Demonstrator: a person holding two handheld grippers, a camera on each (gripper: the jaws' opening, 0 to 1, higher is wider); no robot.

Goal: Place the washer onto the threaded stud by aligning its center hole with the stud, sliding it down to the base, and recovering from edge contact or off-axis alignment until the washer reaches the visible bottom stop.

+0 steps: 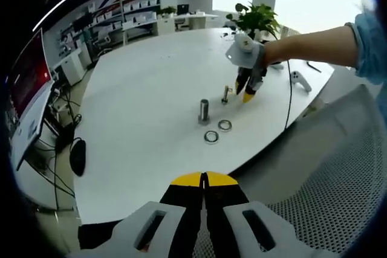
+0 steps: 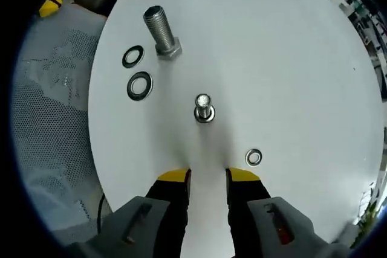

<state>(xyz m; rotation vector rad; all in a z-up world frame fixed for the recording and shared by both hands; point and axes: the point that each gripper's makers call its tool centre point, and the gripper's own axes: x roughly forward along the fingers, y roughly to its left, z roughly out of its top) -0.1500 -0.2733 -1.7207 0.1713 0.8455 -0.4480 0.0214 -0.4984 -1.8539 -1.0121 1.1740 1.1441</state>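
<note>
In the left gripper view, the left tongs (image 1: pixel 204 180) are kept pressed together and empty, well back from the white worktop (image 1: pixel 139 101), presumably to leave room for the right tongs (image 1: pixel 247 93) poised near the small threaded stud (image 1: pixel 225 94). In the right gripper view, the right tongs (image 2: pixel 208 176) are held parted and empty just short of the stud (image 2: pixel 204 107), where a washer (image 2: pixel 204 115) is seen seated at the base; a spare small washer (image 2: pixel 254 158) lies close by, while two large washers (image 2: pixel 133 56) (image 2: pixel 139 85) are laid beside the large bolt (image 2: pixel 161 31), likely sorted by size.
</note>
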